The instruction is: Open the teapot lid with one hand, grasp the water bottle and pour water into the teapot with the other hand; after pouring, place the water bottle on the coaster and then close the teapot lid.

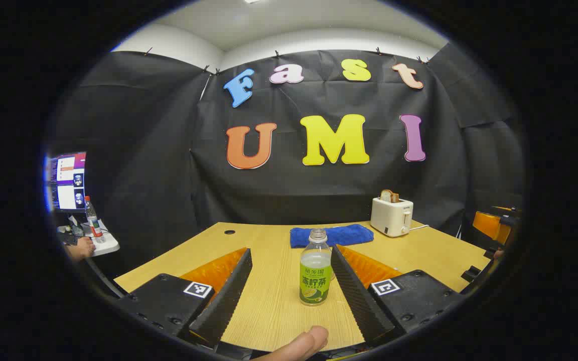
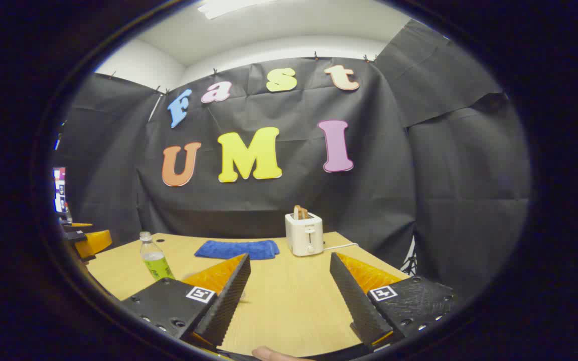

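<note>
Cut off: thumb at near edge.
Bottles: 1 uncapped bottle standing on table.
Left gripper: wide, bottle between fingers, untouched.
Right gripper: wide, holding nothing.

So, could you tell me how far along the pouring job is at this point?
Nothing looks done yet. The water bottle stands uncapped on the table, with the open left gripper lined up around it but not gripping. The right gripper is open over bare table. Grasping, lid opening, pouring, placing and closing all remain.
</note>
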